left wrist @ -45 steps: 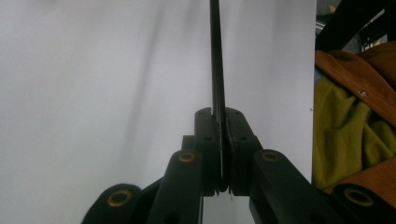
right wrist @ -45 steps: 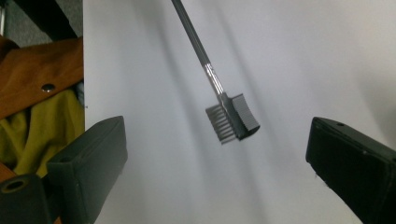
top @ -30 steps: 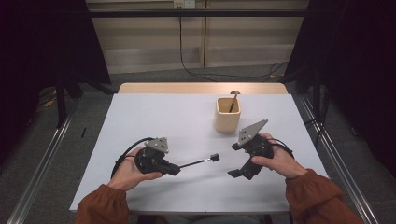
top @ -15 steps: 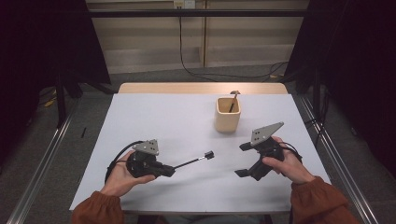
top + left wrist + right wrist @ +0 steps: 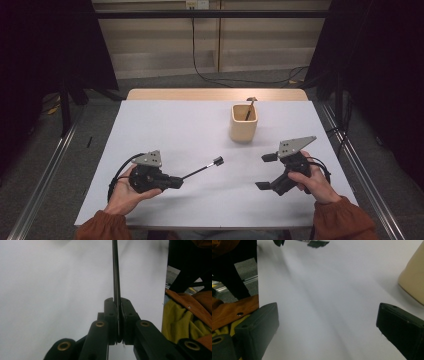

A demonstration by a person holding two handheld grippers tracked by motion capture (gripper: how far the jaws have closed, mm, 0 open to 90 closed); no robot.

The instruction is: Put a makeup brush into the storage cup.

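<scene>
Both grippers had drawn apart: my left gripper (image 5: 176, 182) clamped the slim tool (image 5: 202, 169) (cup-bound, I judged), right gripper (image 5: 266, 171) gaping empty.

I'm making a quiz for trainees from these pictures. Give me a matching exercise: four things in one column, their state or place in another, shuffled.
Things:
1. left gripper
2. right gripper
3. beige cup
4. thin black tool

States:
a. jaws wide apart, nothing between them
b. sticks out over the table
c. stands at the far right, a utensil inside
d. jaws clamped shut

Pairs: 1-d, 2-a, 3-c, 4-b
</scene>
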